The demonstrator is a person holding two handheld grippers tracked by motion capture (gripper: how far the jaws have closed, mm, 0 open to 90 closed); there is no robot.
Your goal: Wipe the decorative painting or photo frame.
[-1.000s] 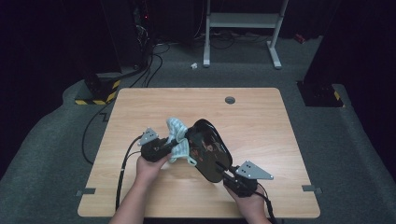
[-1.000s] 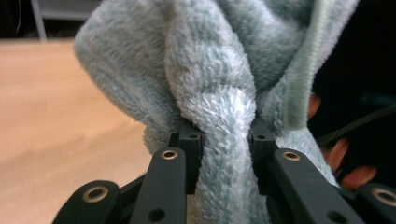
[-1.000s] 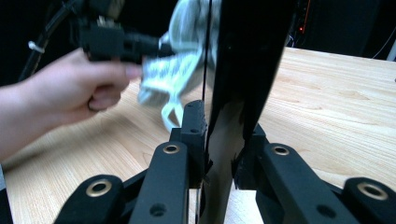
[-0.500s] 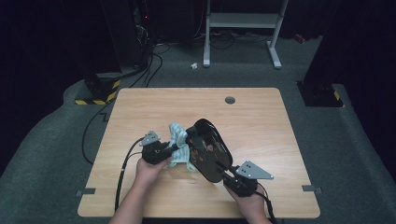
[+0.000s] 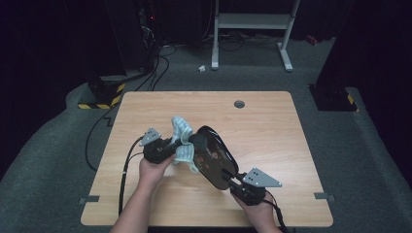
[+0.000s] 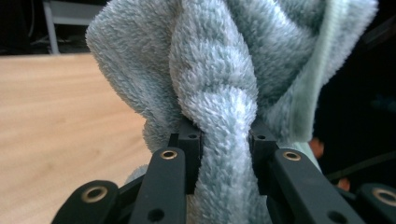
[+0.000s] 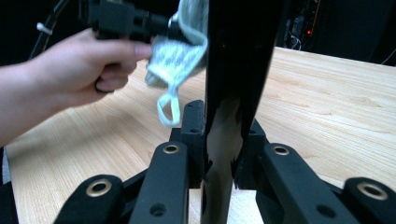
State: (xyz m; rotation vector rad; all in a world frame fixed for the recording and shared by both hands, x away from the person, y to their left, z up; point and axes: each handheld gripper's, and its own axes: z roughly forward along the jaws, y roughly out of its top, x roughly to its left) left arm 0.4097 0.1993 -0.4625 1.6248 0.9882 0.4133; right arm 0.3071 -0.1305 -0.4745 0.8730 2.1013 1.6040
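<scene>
Dark room, grey carpet; pale wooden worktop (image 5: 272,126). Left gripper (image 5: 167,148), jaws clamped on a bunched pale blue fluffy towel (image 6: 219,93), presses it against a glossy black oval plate (image 5: 214,155) raised on edge over the worktop's middle. Right gripper (image 5: 233,180), toward the near edge, pinches the plate's rim.

Right gripper (image 7: 219,158) clamps a black plate (image 7: 240,70) edge-on; beyond, a hand (image 7: 88,70) presses a cloth (image 7: 180,56) against it
</scene>
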